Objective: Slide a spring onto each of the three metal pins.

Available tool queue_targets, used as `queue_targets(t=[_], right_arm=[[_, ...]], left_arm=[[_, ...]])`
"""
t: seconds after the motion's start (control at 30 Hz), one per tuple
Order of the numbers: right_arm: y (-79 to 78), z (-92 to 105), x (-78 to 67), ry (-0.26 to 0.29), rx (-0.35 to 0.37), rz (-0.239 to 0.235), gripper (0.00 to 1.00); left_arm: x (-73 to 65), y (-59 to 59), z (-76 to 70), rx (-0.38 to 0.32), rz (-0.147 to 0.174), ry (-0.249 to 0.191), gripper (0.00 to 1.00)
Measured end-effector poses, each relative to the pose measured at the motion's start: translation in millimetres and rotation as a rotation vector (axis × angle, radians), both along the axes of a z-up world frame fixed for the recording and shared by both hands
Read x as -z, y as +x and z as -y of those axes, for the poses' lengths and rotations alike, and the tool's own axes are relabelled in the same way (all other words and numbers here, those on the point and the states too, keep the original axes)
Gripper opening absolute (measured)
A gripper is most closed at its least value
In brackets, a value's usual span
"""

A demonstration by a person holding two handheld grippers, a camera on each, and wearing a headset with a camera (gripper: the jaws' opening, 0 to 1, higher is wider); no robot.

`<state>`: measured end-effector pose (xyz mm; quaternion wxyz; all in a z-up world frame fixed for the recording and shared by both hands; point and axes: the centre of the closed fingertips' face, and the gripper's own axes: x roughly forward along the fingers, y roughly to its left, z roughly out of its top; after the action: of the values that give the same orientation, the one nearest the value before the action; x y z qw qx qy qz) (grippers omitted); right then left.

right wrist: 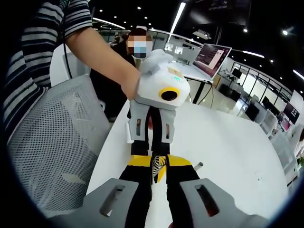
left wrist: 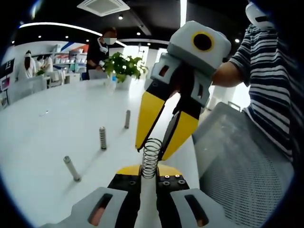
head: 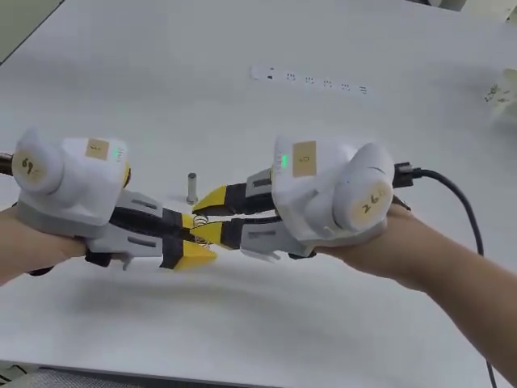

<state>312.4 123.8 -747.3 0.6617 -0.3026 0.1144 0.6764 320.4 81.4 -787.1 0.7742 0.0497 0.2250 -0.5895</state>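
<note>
In the head view both tools meet nose to nose over the near part of the table [head: 266, 323]. The left gripper [head: 192, 241] comes in from the left and the right gripper [head: 206, 218] from the right. The spring [head: 199, 234] is faint between their yellow tips, and one pin [head: 192, 187] stands just beyond them. In the left gripper view my left jaws are clamped together on the spring's [left wrist: 151, 154] lower end. It stands up into the right gripper [left wrist: 152, 151], whose jaws are spread to either side of its top. Well off to the left stand the near pin [left wrist: 72, 168], the middle pin [left wrist: 102, 137] and the far pin [left wrist: 127, 118]. In the right gripper view the right jaws are apart with the spring [right wrist: 157, 167] between them, and the left gripper [right wrist: 154, 149] reaches in from above. I read this as a handover, and that is my worry. If the left lets go before the right has a firm pinch, or the right squeezes off-centre, the spring could bend, or pop out and roll away. I cannot tell whether the right tips touch the spring, nor whether the ribbed-looking middle pin already wears one. In the head view I take the other two pins to be behind the tools.
</note>
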Motion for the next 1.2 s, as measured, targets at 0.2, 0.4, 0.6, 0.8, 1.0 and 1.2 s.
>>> queue_targets(t=[0.2,0.4,0.6,0.8,1.0,1.2], right_arm=[[0.1,-0.9,-0.1,-0.005,-0.006,0.01,0.07],[0.1,-1.1,0.7,-0.014,-0.011,0.02,0.07],[2.5,-0.8,-0.6,-0.011,-0.005,0.028,0.07],[7.9,0.2,-1.8,-0.006,0.013,0.031,0.07],[10.2,1.7,-0.8,-0.005,0.023,0.032,0.07],[12.6,3.5,-0.4,-0.008,0.031,0.037,0.07]], left_arm=[[0.1,-0.9,-1.7,0.0,0.002,0.008,0.03],[-1.7,-0.1,-1.9,-0.007,0.009,0.002,0.05],[-2.1,2.9,-4.4,-0.024,0.013,0.001,0.09],[-1.4,5.6,-9.5,-0.049,0.013,0.004,0.15],[-1.8,7.3,-13.7,-0.067,0.009,0.003,0.17],[0.0,9.5,-18.5,-0.094,-0.001,0.004,0.23]])
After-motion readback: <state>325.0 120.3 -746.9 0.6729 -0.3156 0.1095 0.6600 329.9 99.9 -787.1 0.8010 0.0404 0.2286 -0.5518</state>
